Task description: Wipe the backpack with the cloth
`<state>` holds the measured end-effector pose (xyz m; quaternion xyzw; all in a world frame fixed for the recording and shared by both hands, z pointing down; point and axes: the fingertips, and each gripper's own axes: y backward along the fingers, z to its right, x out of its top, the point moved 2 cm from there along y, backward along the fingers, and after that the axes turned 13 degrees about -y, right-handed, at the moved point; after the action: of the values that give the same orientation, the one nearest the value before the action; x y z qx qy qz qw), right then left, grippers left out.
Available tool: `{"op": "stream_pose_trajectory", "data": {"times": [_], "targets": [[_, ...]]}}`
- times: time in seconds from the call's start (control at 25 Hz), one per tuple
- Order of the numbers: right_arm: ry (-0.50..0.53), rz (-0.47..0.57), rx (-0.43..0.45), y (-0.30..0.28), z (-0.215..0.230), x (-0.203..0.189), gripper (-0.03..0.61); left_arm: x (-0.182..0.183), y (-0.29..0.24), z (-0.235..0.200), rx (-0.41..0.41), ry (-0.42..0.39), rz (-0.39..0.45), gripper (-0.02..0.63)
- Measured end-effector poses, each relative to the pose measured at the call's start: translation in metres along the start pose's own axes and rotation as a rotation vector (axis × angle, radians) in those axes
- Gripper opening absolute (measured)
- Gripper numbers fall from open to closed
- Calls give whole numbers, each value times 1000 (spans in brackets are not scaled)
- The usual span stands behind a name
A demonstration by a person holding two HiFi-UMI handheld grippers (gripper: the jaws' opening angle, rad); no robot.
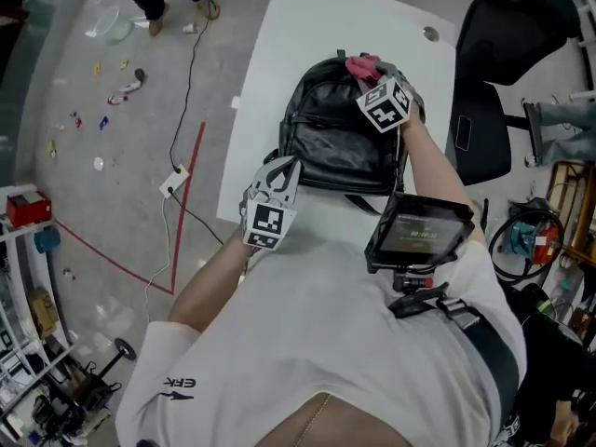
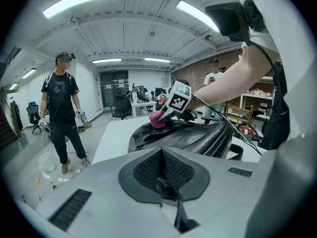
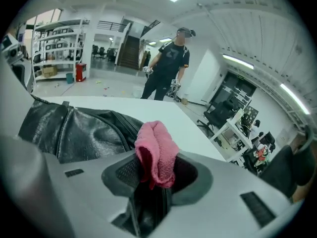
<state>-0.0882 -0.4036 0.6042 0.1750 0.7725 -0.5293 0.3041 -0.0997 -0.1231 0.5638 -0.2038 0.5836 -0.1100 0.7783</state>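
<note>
R gripper (image 3: pixel 155 178) clamps crumpled pink terry cloth (image 3: pixel 156 153), black leather backpack (image 3: pixel 79 130) just below-left. L gripper (image 2: pixel 162 176) jaws closed, empty. White tabletop (image 3: pixel 163 114) ahead; grey concrete floor (image 1: pixel 112 194) w/ litter.

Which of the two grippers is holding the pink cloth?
The right gripper: its jaws are shut on the pink cloth, at the black backpack. The left gripper has its jaws together, with no cloth.

Legible print is limited to dark letters resembling "ERK" on the sleeve (image 1: pixel 177 382) of the person's white shirt; characters on the chest-mounted screen (image 1: pixel 419 234) are too small to read.
</note>
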Motion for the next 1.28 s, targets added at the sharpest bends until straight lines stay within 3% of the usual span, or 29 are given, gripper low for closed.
{"op": "stream_pose_trajectory", "data": {"times": [0.16, 0.32, 0.76, 1.28], "targets": [[81, -68, -17, -14, 0, -12, 138, -1, -2, -1, 18, 9, -6, 3], [40, -94, -31, -2, 11, -21, 138, -3, 0, -2, 26, 15, -13, 3], [-220, -118, -82, 75, 35, -74, 138, -6, -1, -3, -5, 0, 8, 3], [-535, -159, 11, 151, -13, -142, 137, -12, -3, -4, -51, 8, 34, 3]]}}
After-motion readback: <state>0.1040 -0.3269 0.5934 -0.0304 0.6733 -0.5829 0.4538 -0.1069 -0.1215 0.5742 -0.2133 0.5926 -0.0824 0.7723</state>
